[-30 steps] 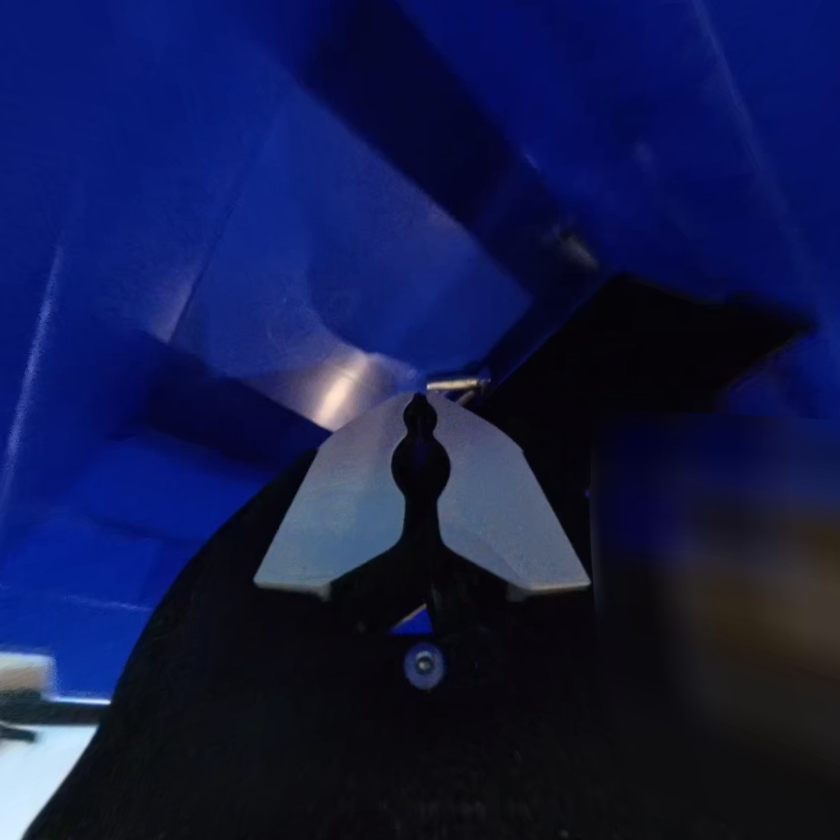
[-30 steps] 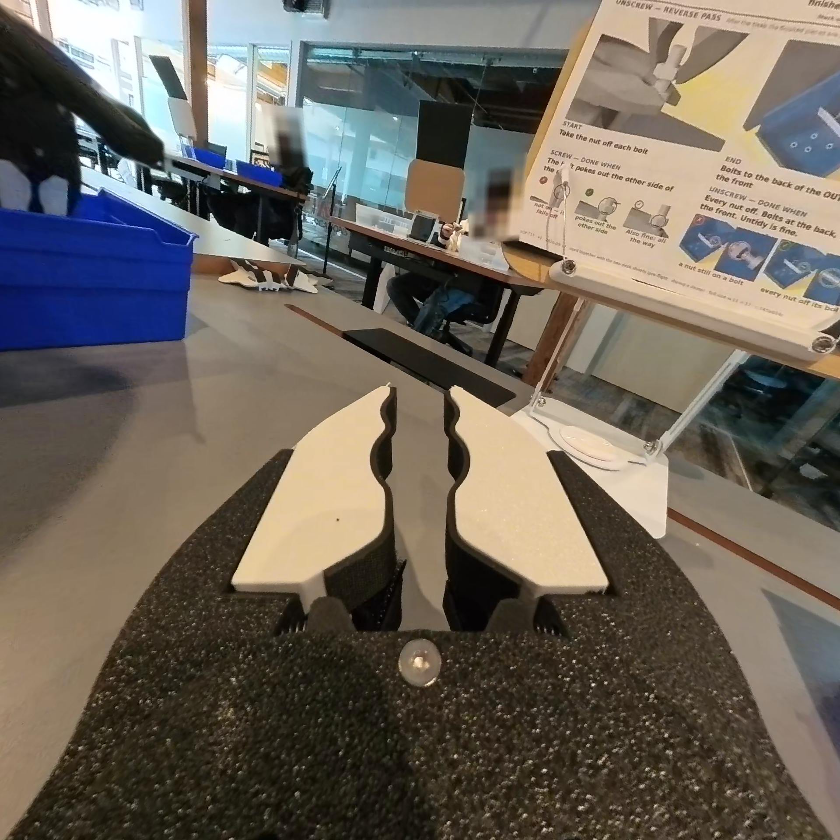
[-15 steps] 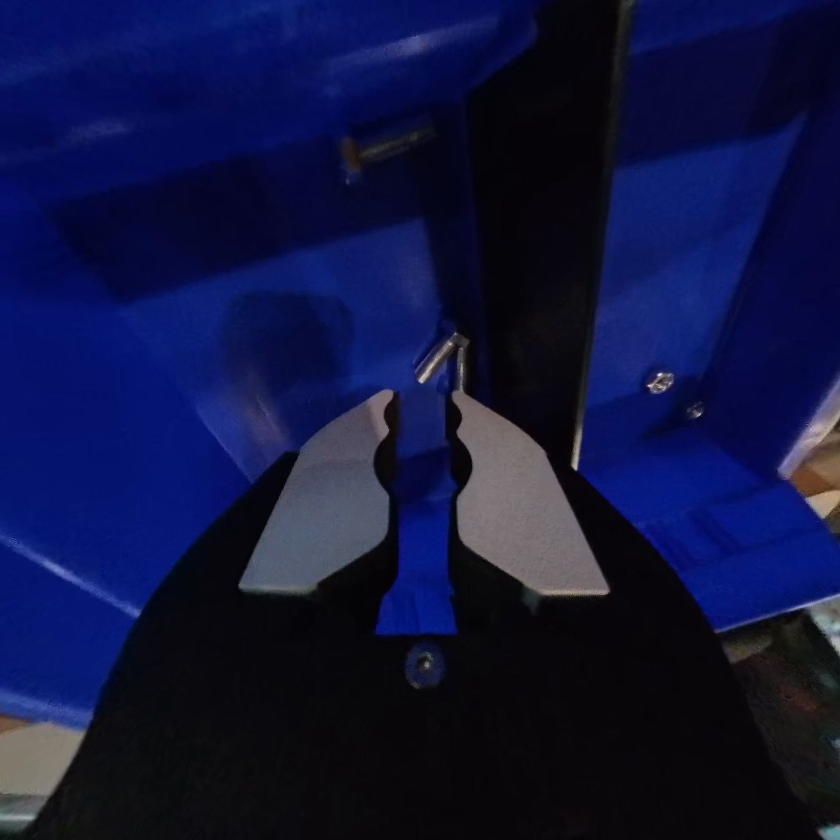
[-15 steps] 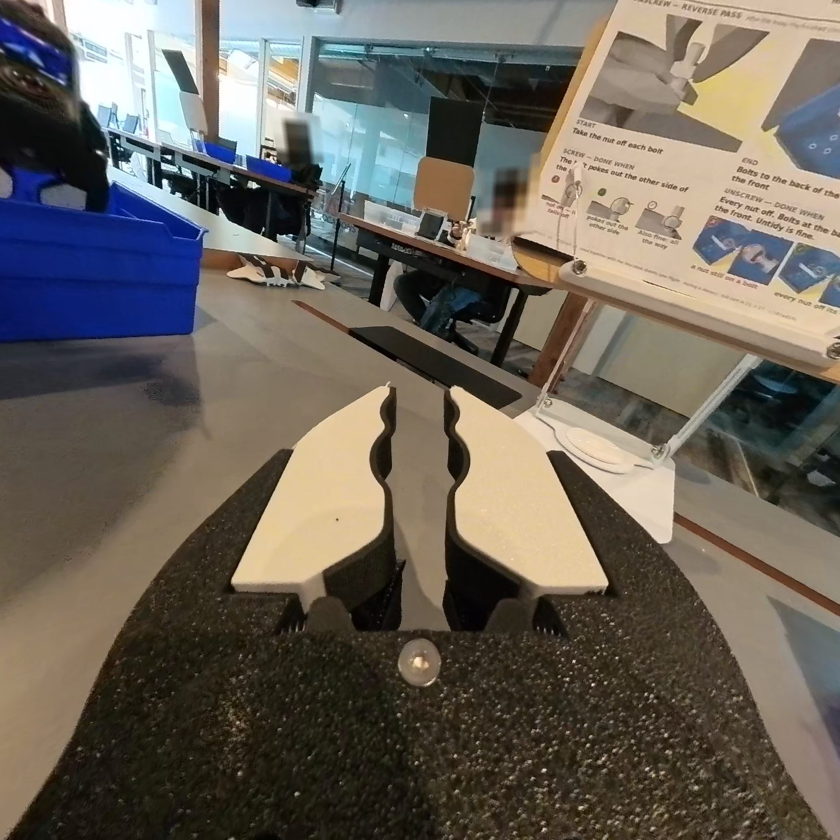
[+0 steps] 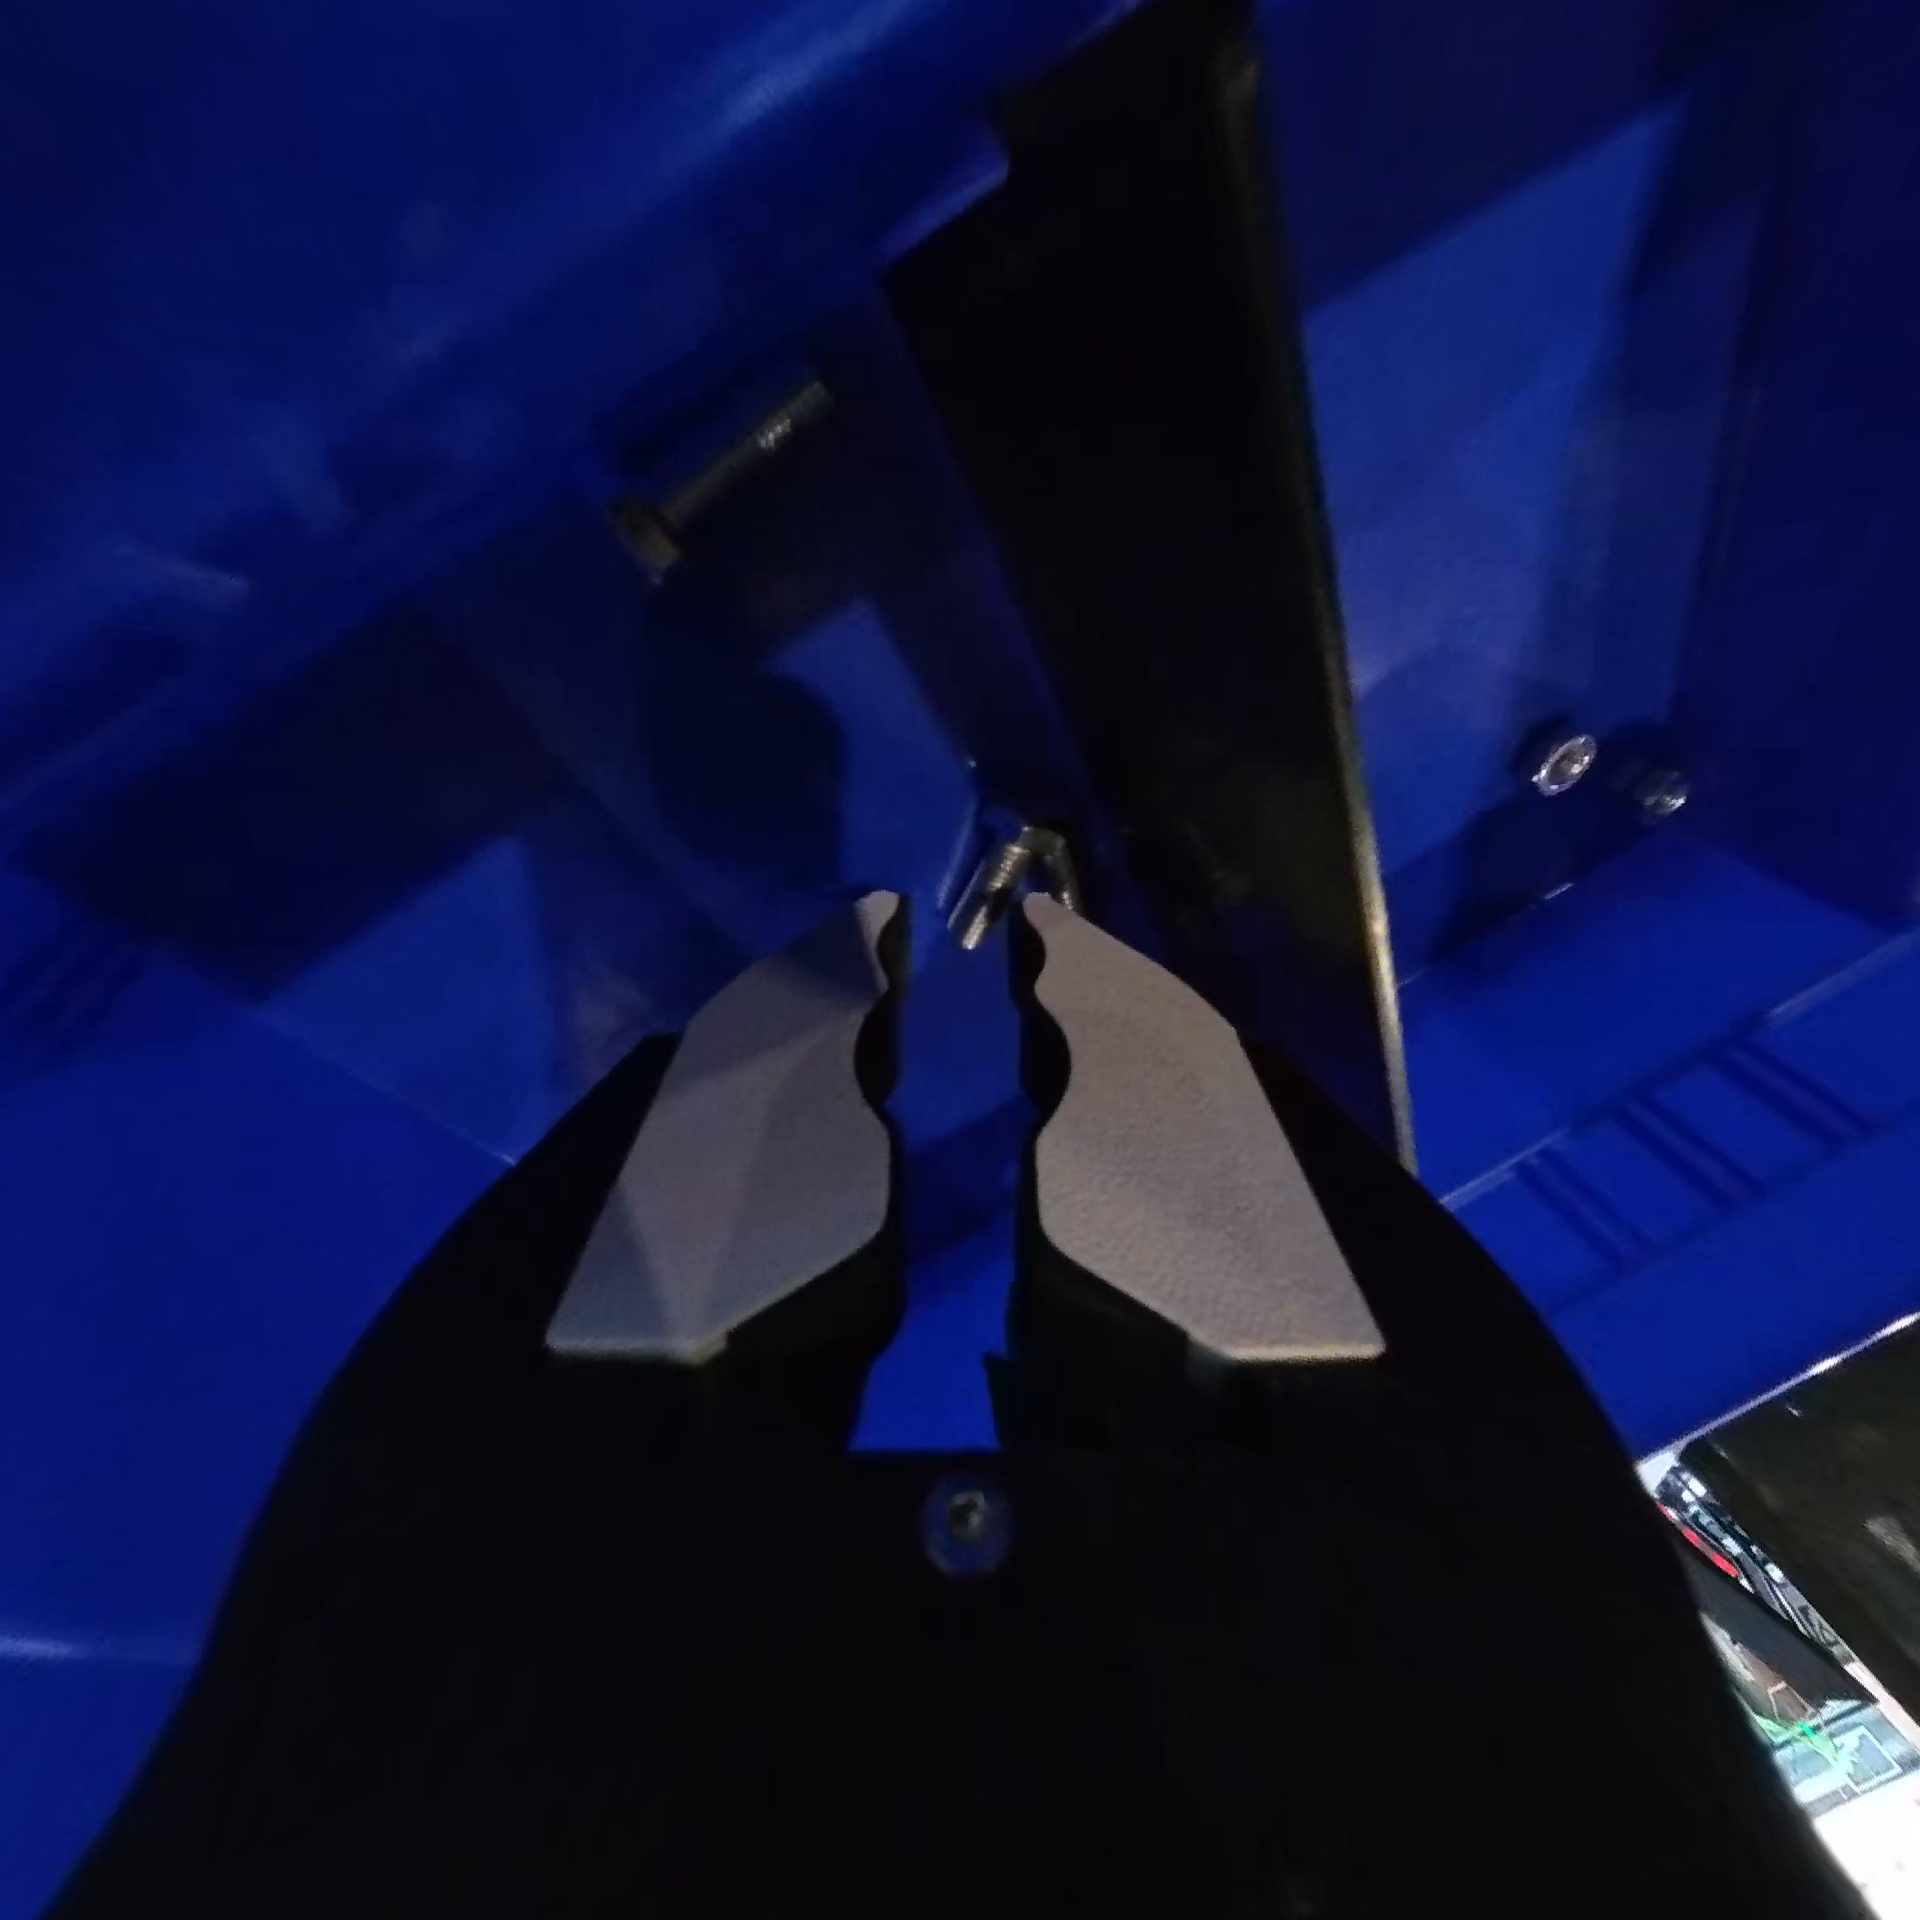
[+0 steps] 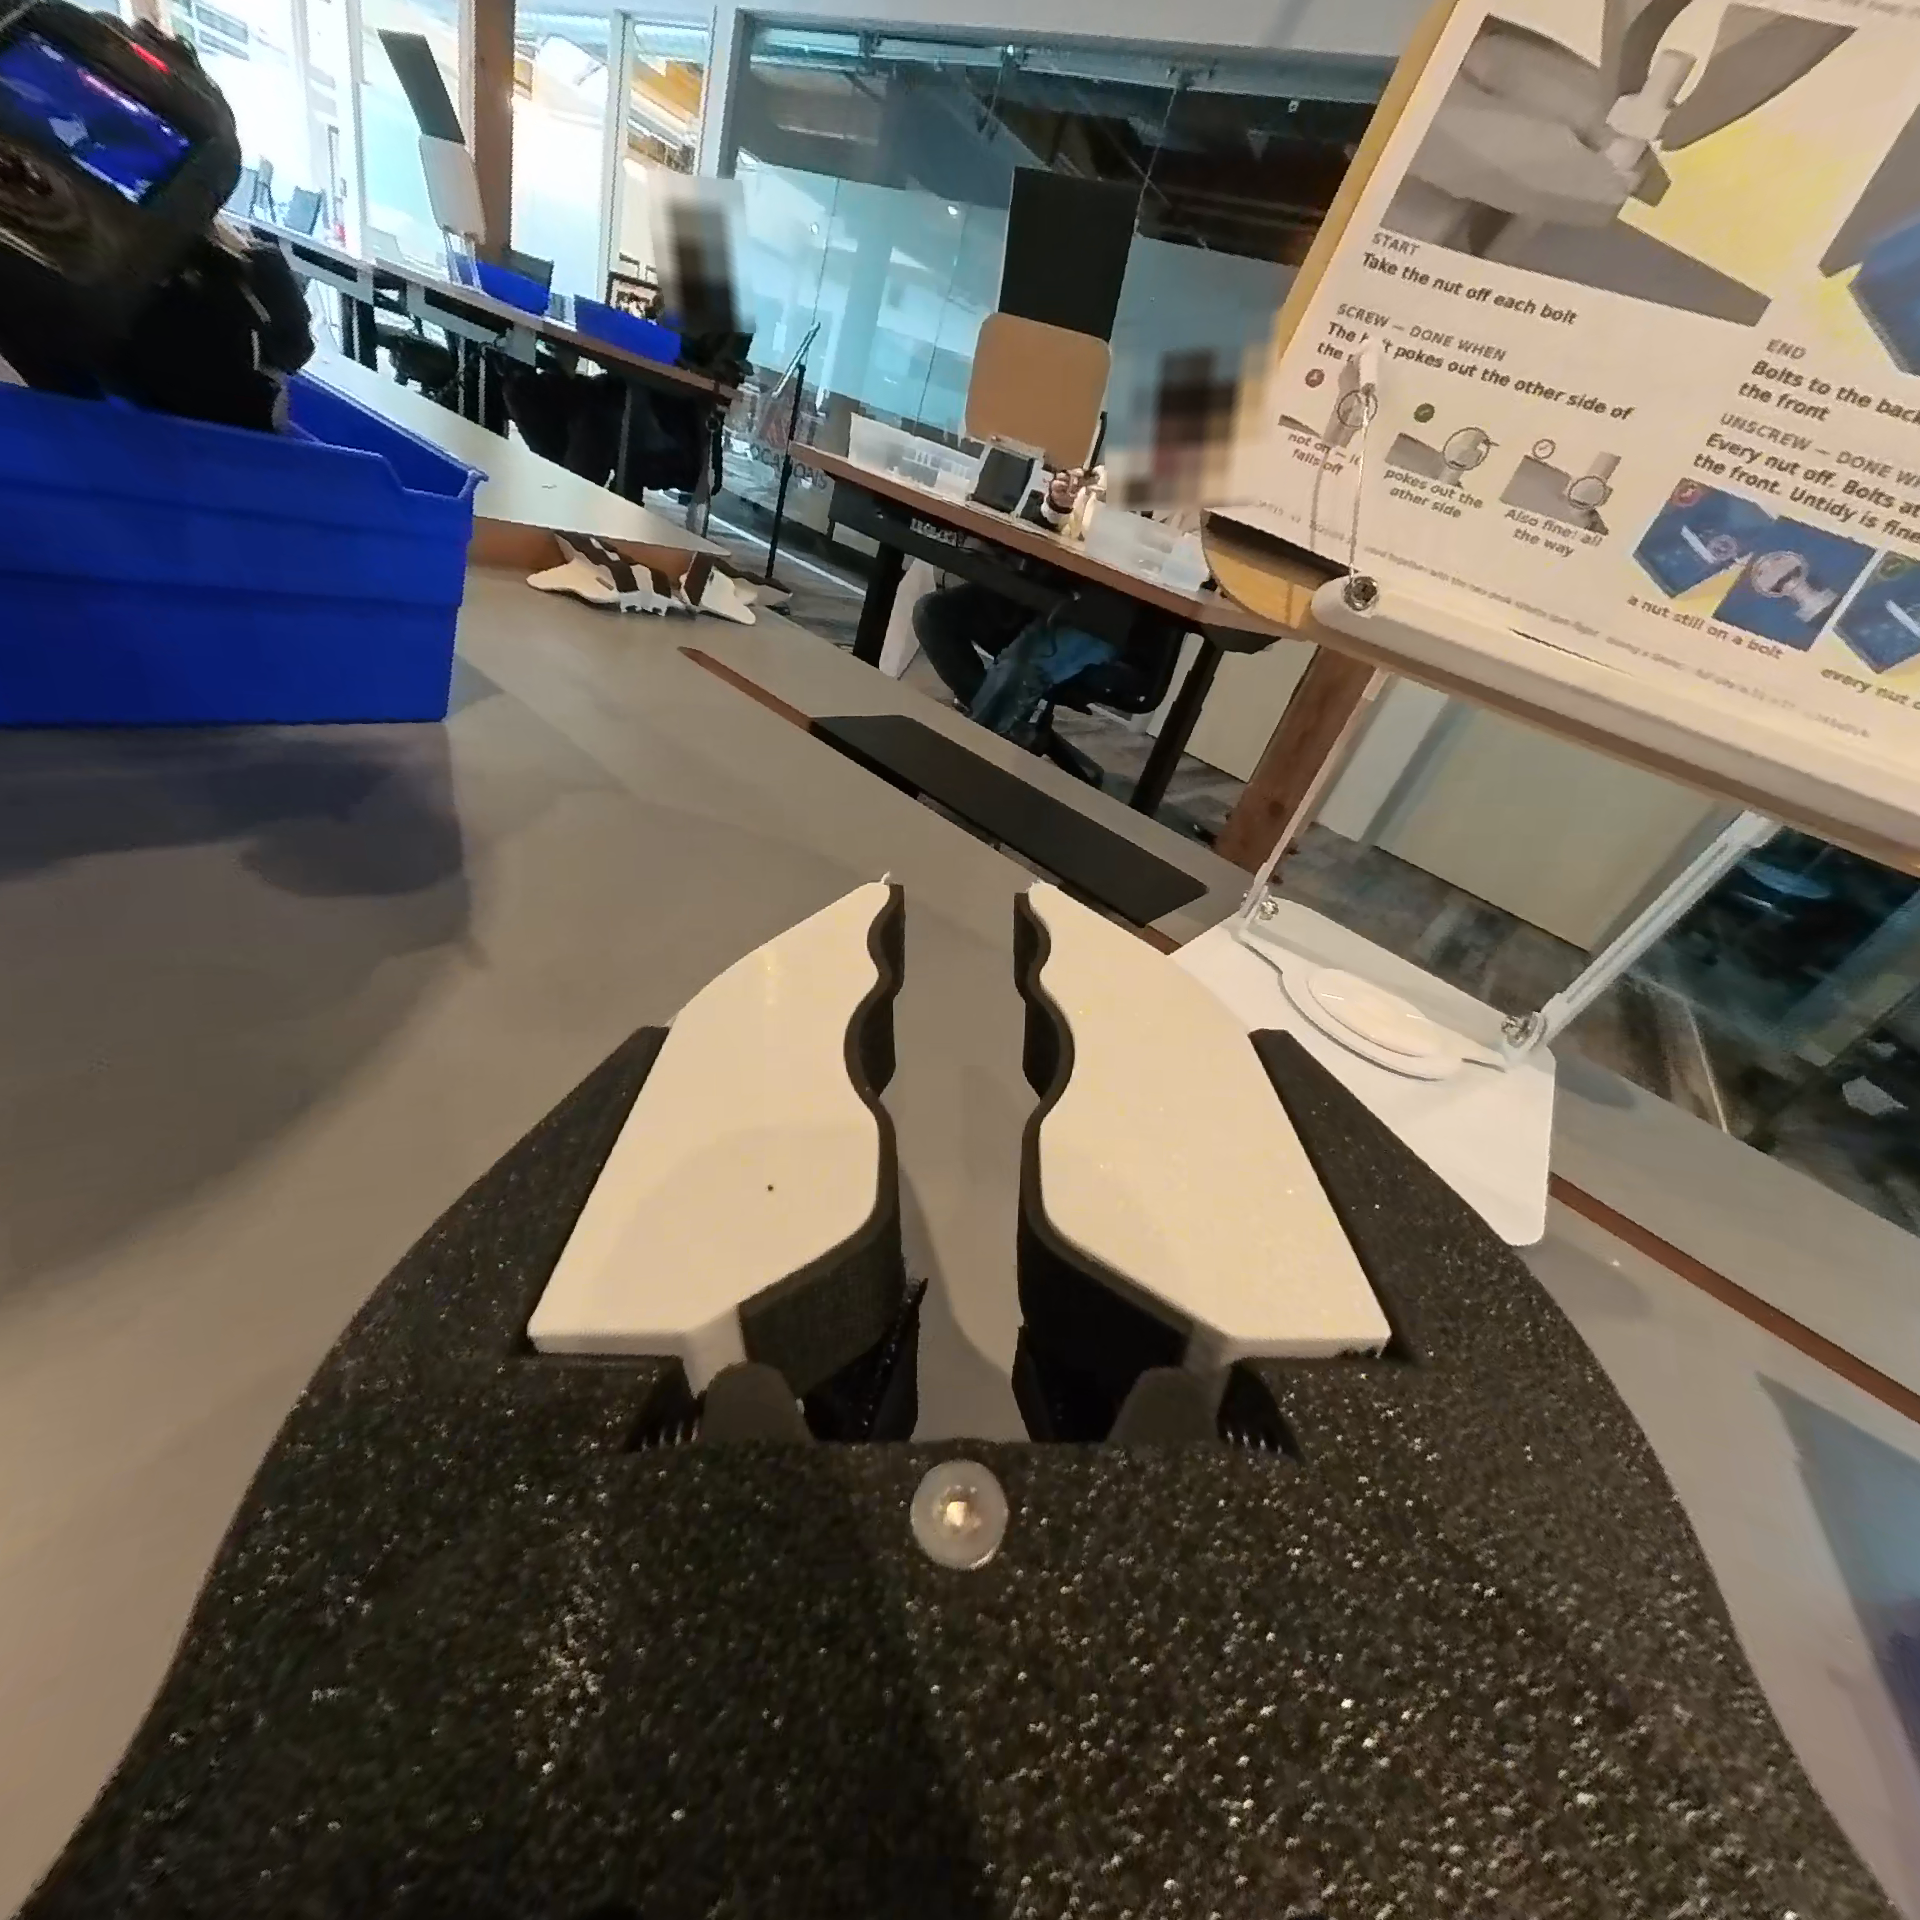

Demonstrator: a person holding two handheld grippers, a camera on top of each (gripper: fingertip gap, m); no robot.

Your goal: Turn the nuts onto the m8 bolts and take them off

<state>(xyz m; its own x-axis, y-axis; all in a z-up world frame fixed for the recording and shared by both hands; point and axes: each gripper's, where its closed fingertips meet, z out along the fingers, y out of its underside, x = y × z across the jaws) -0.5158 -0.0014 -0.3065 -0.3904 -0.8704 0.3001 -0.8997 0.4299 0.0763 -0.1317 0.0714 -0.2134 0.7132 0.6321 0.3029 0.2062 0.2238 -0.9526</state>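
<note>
In the left wrist view my left gripper (image 5: 961, 914) is open inside a blue bin (image 5: 416, 1039). Nothing sits between its pads. A small silver bolt (image 5: 987, 888) lies on the bin floor just ahead of the tips, close to the right fingertip (image 5: 1049, 925) and against a black divider (image 5: 1143, 520). A second bolt (image 5: 717, 478) lies farther back on the left. Two nuts (image 5: 1564, 771) lie in the compartment right of the divider. My right gripper (image 6: 956, 894) is open and empty above the grey table (image 6: 520, 935). The left gripper (image 6: 125, 229) shows far off in the blue bin (image 6: 208, 582).
An instruction board (image 6: 1610, 364) on a white stand (image 6: 1403, 1039) stands at the right of the table. A black strip (image 6: 997, 810) lies at the table's far edge. Desks, chairs and a seated person are beyond. The gap from one gripper's tips to the other's is roughly 40 cm.
My left gripper was shut with a metal piece at its tips, then opened; the bolt now lies just ahead of the open tips. The right gripper has stayed open and barely moved.
</note>
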